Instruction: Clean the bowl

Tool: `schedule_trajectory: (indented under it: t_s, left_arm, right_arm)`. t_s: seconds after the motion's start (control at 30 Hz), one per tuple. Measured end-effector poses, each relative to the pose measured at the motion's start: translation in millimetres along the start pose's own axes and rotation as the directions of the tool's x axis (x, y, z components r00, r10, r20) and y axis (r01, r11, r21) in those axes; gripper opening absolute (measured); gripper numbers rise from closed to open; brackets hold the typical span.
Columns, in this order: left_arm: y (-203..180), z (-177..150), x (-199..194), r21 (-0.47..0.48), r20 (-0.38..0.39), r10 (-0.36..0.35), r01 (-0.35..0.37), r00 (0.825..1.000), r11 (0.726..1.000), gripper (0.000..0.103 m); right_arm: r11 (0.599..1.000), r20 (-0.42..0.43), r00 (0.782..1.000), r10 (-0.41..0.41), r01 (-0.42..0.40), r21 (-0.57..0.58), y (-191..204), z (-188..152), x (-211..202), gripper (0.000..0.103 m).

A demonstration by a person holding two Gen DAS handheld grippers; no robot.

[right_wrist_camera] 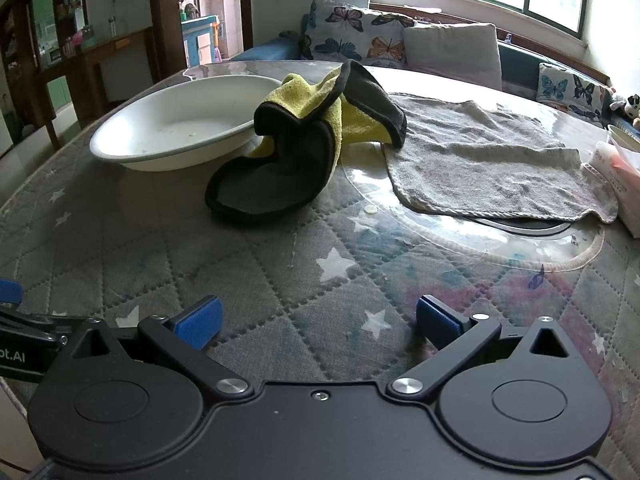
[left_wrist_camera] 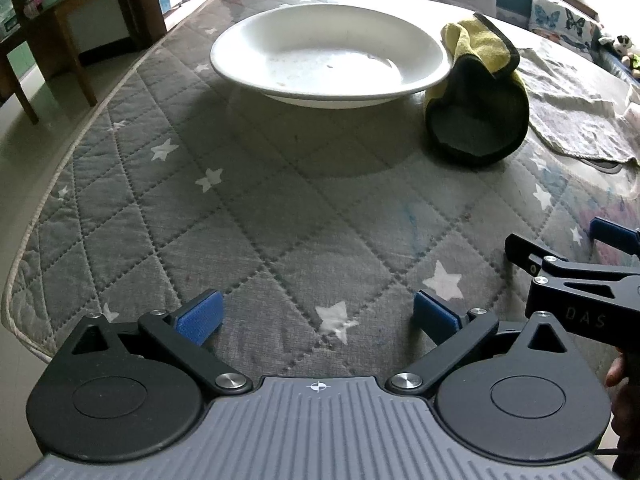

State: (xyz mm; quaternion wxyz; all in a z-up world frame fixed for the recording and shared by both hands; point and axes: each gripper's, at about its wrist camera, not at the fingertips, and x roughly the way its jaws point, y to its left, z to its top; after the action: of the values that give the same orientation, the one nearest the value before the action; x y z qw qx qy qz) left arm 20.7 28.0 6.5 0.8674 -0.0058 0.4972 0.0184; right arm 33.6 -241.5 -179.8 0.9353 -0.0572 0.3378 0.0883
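Both the left tongs and right tongs hang released, empty. The wide white ceramic bowl sits on the quilted grey worktop, touching the crumpled yellow-and-grey microfibre cloth (best pinched at its raised fold first).

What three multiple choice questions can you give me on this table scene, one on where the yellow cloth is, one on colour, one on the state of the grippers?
1. Where does the yellow and grey cloth lie?
A. inside the bowl
B. against the bowl's rim
C. on the floor

2. What colour is the bowl?
A. white
B. red
C. black

3. How are the left gripper and right gripper?
A. both shut on the cloth
B. one holds the bowl
C. both open, empty

Answers: B, it leans on the rim; A, white all over; C, their blue pads stand apart over bare table cover.
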Motion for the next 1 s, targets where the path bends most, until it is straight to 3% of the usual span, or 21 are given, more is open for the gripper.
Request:
schedule_trajectory:
  t_s: [1.0]
  left_arm:
    - [-2.0,-0.1,1.7,0.001,-0.006,0.002,-0.002,1.000,1.000,0.103]
  right_arm:
    - [1.000,-0.007,1.000,-0.001,0.001,0.000,0.6,1.2,0.4,0.103]
